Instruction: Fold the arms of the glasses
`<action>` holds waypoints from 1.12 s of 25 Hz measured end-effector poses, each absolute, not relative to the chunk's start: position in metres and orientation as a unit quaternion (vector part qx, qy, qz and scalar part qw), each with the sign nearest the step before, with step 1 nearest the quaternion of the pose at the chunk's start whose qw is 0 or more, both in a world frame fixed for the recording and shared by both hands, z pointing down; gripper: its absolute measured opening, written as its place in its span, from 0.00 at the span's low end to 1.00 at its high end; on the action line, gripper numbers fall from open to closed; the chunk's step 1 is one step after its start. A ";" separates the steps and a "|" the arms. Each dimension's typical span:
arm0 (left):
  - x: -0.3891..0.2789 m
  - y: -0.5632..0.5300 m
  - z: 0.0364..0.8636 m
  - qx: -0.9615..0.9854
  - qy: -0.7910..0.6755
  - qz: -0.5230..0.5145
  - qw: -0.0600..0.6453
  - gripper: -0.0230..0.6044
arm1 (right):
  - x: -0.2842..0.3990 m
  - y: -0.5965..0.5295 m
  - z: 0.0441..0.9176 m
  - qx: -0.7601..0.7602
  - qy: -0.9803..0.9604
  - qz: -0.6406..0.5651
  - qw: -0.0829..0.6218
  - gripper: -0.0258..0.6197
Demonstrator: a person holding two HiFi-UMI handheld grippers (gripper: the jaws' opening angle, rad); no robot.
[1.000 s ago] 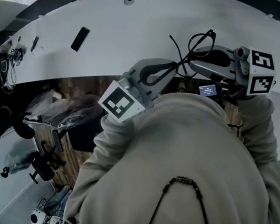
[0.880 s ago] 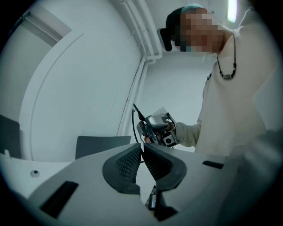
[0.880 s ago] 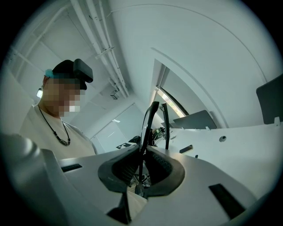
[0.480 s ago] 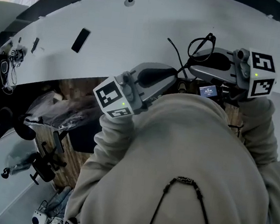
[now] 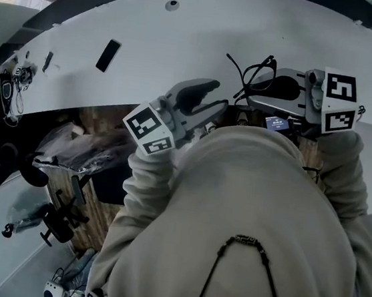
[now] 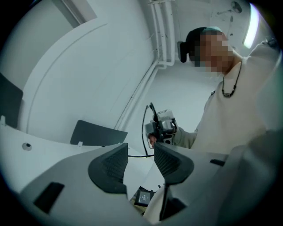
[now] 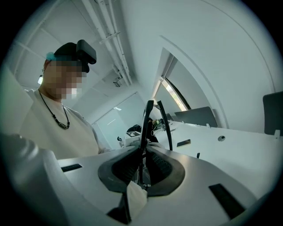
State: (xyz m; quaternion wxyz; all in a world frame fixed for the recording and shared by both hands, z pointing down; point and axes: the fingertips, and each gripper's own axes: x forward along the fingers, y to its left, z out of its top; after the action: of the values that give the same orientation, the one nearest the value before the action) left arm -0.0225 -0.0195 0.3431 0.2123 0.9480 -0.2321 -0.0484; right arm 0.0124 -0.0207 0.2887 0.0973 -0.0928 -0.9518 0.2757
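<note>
Head view: the left gripper point(image 5: 210, 97) has just been opening its jaws, which now stand wide apart with nothing between them. The right gripper point(image 5: 250, 95) is clamped on the glasses point(image 5: 257, 72), held above the white surface point(image 5: 187, 30) in the upper middle of the frame. I judge the left has let go after working an arm, though whether that arm lies folded I cannot tell. A second ago it was closed beside the glasses' arm; now it sits lower left, clear of them.
</note>
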 end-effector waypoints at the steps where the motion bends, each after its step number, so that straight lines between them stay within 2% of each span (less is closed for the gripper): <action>1: -0.030 -0.025 0.346 0.941 -0.249 -0.051 0.223 0.30 | 0.013 -0.019 0.287 -0.095 -0.953 0.271 0.098 0.13; 6: -0.058 -0.051 0.357 0.901 -0.325 -0.078 0.276 0.30 | 0.003 0.014 0.268 -0.153 -0.960 0.218 0.090 0.13; 11: -0.061 -0.058 0.360 0.892 -0.341 -0.083 0.287 0.28 | -0.002 0.040 0.259 -0.200 -0.958 0.186 0.091 0.13; 14: -0.058 -0.056 0.357 0.895 -0.334 -0.085 0.285 0.26 | -0.001 0.044 0.258 -0.205 -0.957 0.182 0.093 0.13; 18: -0.052 -0.054 0.351 0.899 -0.320 -0.094 0.284 0.16 | -0.001 0.043 0.262 -0.203 -0.956 0.188 0.098 0.13; 28: -0.047 -0.053 0.315 0.912 -0.315 -0.110 0.240 0.10 | 0.004 0.039 0.278 -0.203 -0.943 0.233 0.126 0.13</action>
State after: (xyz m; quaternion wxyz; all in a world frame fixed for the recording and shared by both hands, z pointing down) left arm -0.0470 -0.0525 0.3155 0.2395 0.9118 -0.3148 -0.1104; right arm 0.0043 0.0394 0.2783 0.1259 -0.2030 -0.9428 0.2325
